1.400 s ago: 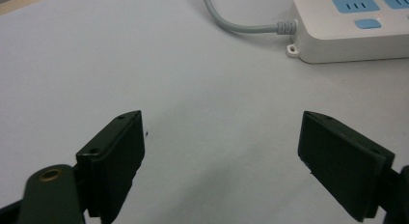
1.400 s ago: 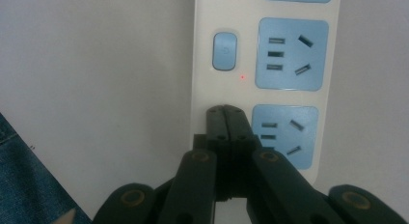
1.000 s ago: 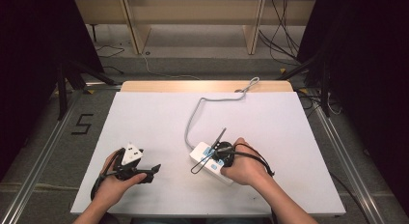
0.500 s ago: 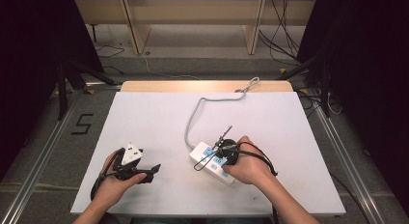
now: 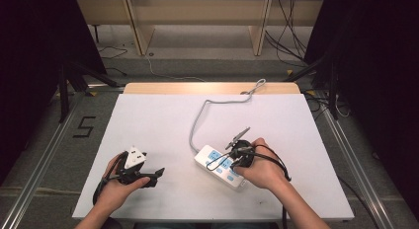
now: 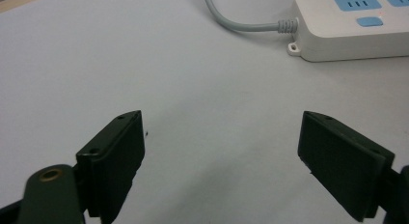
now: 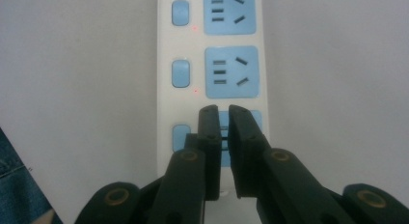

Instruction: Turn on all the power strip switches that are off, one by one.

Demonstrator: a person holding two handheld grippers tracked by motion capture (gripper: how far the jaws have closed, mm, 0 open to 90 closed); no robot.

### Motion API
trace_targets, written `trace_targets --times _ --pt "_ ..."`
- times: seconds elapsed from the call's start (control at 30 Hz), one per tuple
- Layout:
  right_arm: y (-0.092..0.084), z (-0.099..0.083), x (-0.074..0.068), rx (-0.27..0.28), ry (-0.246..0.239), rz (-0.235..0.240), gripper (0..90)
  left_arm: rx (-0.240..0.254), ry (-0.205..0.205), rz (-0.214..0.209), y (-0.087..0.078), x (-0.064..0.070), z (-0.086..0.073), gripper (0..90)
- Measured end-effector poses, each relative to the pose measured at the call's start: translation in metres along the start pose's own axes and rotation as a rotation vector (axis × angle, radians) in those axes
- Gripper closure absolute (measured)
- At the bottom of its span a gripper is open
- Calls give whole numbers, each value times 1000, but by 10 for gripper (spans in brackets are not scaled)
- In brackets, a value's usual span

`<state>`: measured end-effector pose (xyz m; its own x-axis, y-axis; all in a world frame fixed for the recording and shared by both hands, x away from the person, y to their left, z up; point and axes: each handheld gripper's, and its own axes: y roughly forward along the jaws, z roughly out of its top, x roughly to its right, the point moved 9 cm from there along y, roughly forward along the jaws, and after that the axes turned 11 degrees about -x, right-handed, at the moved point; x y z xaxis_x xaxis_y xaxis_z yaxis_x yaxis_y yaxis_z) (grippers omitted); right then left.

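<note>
My right claw (image 7: pixel 222 113) hangs over the white power strip (image 7: pixel 210 64) on the surface (image 5: pixel 163 120), jaws just eased a sliver apart, gripping nothing; they hide the nearest socket. My left claw (image 6: pixel 222 137) gapes wide, empty.

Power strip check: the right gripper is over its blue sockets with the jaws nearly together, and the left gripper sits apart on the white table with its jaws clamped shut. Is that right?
Not quite. The left gripper has its jaws wide open with nothing between them, as the left gripper view shows. The rest holds: the right gripper is over the power strip with its jaws nearly together, and the left one sits apart on the white table.
</note>
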<state>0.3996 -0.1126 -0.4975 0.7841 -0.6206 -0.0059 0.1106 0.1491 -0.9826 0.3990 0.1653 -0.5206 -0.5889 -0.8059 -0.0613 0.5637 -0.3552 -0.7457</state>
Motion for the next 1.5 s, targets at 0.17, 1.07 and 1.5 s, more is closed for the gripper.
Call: trace_targets --times 0.17,1.07,1.5 --pt "-5 -3 9 94 43 -2 809 -1 0 2 0 0 0 166" --pt "-22 -36 76 556 275 -151 396 -12 -12 2 1 -2 -2 166" --pt "-18 -47 79 646 293 -192 355 -9 -15 11 1 -4 -2 166"
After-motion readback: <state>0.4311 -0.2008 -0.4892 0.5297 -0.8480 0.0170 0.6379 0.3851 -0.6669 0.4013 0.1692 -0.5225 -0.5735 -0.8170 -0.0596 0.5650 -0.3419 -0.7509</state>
